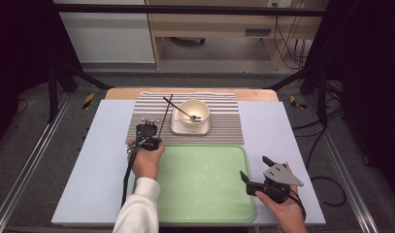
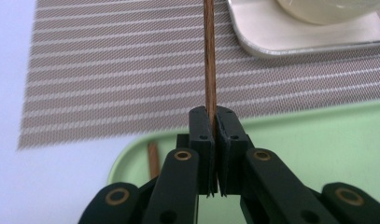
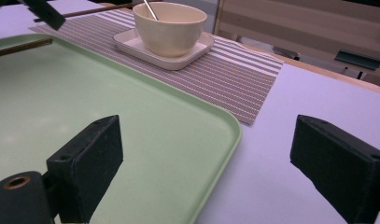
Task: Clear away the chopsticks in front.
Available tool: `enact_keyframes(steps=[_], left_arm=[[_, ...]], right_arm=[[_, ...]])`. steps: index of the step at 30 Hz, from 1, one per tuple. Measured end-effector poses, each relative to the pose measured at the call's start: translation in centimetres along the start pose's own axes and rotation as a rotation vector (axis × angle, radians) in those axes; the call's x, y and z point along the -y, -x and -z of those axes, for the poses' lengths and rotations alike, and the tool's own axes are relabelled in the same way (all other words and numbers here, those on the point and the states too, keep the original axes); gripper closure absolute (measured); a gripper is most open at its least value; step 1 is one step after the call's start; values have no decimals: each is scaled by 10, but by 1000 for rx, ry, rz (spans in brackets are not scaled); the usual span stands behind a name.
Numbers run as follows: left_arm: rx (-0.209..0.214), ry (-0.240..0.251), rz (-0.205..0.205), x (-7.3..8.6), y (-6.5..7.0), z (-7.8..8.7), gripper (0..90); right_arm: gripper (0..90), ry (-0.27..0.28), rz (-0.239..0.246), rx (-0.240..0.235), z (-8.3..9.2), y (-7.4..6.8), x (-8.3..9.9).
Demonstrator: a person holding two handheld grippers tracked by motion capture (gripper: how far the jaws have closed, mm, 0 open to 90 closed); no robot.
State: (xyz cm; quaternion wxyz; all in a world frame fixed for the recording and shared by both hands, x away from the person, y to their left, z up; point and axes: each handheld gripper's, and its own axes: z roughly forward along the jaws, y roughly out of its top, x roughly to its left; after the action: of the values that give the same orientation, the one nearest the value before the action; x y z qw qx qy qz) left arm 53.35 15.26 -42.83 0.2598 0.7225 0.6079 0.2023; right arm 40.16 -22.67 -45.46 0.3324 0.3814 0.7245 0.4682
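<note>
My left gripper [image 1: 147, 124] [image 2: 214, 117] is shut on a thin brown chopstick [image 1: 166, 109] [image 2: 209, 56] at the near left of the striped placemat [image 1: 224, 124]. The stick points away over the mat. A second chopstick [image 2: 153, 159] [image 3: 22, 47] lies on the left rim of the green tray [image 1: 205, 184]. A cream bowl [image 1: 194, 114] [image 3: 170, 28] with a metal spoon [image 1: 184, 112] in it stands on a square plate [image 1: 178, 127]. Over the tray's right edge my right gripper [image 1: 255, 168] [image 3: 208, 140] is open with nothing between its jaws.
The tray and placemat lie on a pale sheet [image 1: 103, 170] covering the table. A wooden table edge [image 1: 122, 93] shows beyond the mat. Black frame posts stand at both sides, and cables trail on the floor at the right.
</note>
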Motion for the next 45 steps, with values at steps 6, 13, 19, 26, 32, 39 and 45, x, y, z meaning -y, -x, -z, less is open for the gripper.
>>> enact_keyframes(steps=[6,13,19,26,32,39,45], left_arm=[[-9,31,37,23,-7,32,862],[-49,71,48,39,-14,61,862],[-54,73,48,51,-19,73,863],[-36,86,64,64,-15,77,863],[-20,89,65,75,-13,80,863],[-17,94,66,84,-13,84,863],[-11,94,70,91,-14,86,863]], right_arm=[[95,8,-1,-4,1,-1,-1],[95,11,-9,-4,1,-1,-2],[95,10,-14,-3,1,-1,-2],[95,13,-17,-4,1,0,-2],[91,12,-17,1,1,1,-1],[89,19,-15,9,1,2,-1],[84,31,-15,7,2,2,-2]])
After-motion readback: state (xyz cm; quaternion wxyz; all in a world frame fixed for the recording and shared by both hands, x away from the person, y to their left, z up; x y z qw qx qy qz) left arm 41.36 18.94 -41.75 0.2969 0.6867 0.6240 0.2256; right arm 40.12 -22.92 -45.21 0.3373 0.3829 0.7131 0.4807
